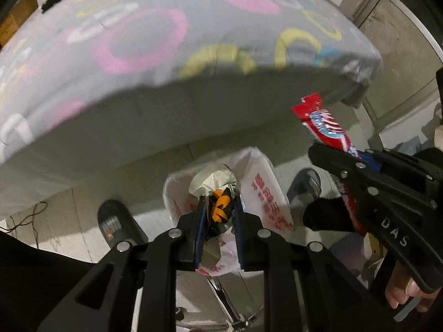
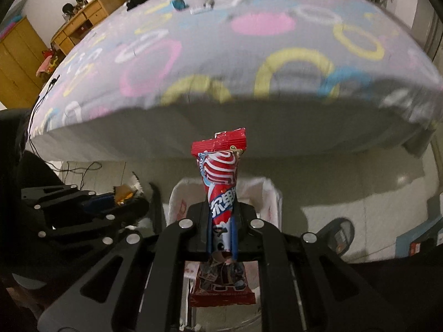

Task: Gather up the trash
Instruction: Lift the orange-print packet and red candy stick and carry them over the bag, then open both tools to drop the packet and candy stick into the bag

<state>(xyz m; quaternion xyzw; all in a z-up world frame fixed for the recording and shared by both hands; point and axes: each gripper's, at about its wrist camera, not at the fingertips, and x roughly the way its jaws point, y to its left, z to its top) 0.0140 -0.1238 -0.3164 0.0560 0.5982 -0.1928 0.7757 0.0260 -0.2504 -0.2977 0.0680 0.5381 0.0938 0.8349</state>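
Red candy wrapper (image 2: pixel 221 193) is pinched flat in the right gripper (image 2: pixel 221 235), fingers closed tight on its middle, so the long top end sticks up past the tips and the bottom end hangs behind. The left gripper (image 1: pixel 218 218) has its fingers nearly closed too, clamped on a crumpled black and orange wrapper (image 1: pixel 220 207) with some silvery white foil bunched above it. Both sit over the white plastic bag (image 1: pixel 265 193) on the floor, just in front of the bed (image 1: pixel 166 41), so my guess is this is the drop-off part of the job.

Stuff that could go sideways from here:

- The bag mouth looks floppy and not very wide. The red wrapper is long and sticks out well beyond the fingers, so if it gets released at an angle it could catch the rim and slide down the outside onto the floor.
- Both grippers are crowded over the same opening. From the left view the right one is close on the side, so 2 sets of fingers going in together could bump, or push the bag wall shut.
- Thin foil likes to cling. The crumpled piece might stay stuck to a finger pad after opening.
- There's a slipper (image 1: pixel 116 221) right beside the bag, and a nudge from a foot would shift the bag out from under the drop.

More bits are on the bed further back, too blurry to tell what.
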